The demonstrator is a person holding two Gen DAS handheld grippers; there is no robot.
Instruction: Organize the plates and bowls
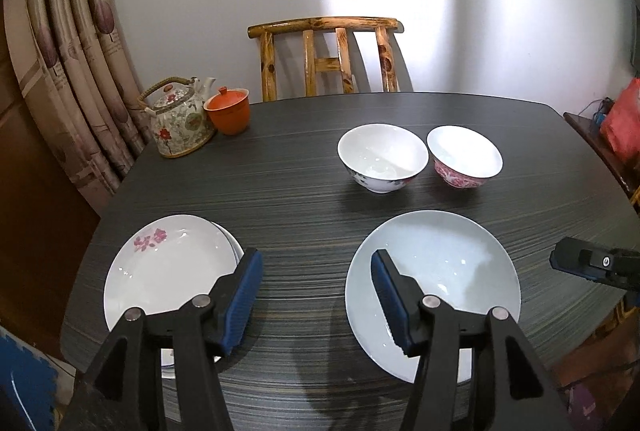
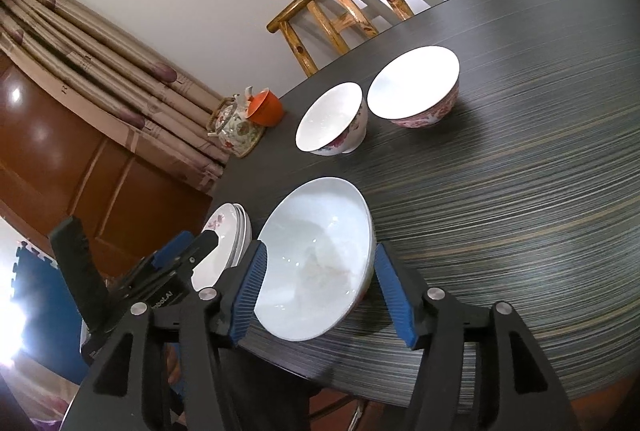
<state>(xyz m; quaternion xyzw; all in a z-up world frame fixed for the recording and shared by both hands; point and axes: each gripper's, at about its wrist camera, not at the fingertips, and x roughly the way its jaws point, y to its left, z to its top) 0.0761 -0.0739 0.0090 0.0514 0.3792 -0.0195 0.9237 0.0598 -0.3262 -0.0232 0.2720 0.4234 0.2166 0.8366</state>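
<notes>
A stack of white plates, the top one with pink flowers (image 1: 168, 267), lies at the table's near left; it also shows in the right wrist view (image 2: 226, 239). A plain white plate (image 1: 452, 271) lies at the near right and shows in the right wrist view (image 2: 316, 259). Behind stand a white floral bowl (image 1: 382, 157) (image 2: 332, 119) and a pink-patterned bowl (image 1: 464, 155) (image 2: 416, 87). My left gripper (image 1: 316, 303) is open above the table between the plates. My right gripper (image 2: 318, 291) is open with its fingers on either side of the plain plate's near part.
A dark striped table (image 1: 300, 183) carries everything. A floral teapot (image 1: 180, 119) and an orange lidded cup (image 1: 228, 109) stand at its far left corner. A wooden chair (image 1: 328, 55) stands behind the table. Curtains (image 1: 76, 51) hang at the left.
</notes>
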